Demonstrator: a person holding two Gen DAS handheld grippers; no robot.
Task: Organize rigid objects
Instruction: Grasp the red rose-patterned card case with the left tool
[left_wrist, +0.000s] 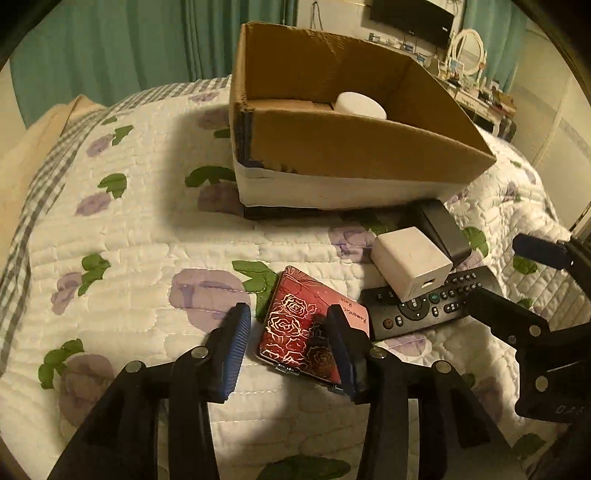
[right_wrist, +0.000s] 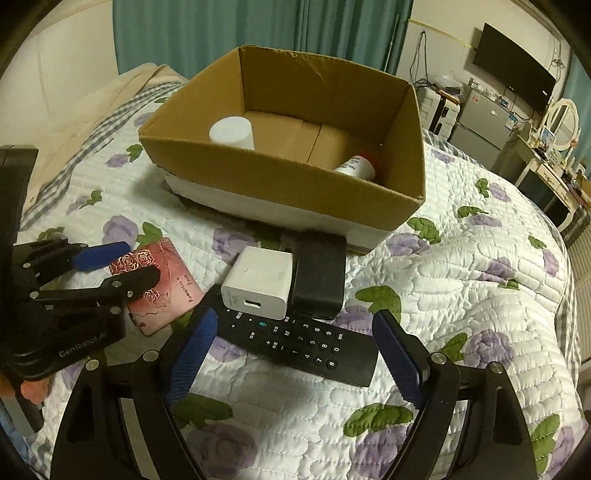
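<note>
Crowding the remote (right_wrist: 301, 341): white charger (right_wrist: 258, 282), black adapter (right_wrist: 319, 275), red case (right_wrist: 159, 284).

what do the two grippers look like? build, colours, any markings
Both match: black plastic linkage arms with round silver pivot pins, and fingers faced with ribbed blue pads. The left gripper has pale lettering on its body, legible from the right wrist view as roughly "GenRobot.AI". The right gripper shows partial letters on its body in the left wrist view. No cables or sleeves visible.

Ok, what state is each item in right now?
cardboard box: open, jar and bottle inside
red case: flat on quilt, not gripped
white charger: resting on remote
remote: flat on quilt
left hand-held gripper: open over case
right hand-held gripper: open over remote
</note>
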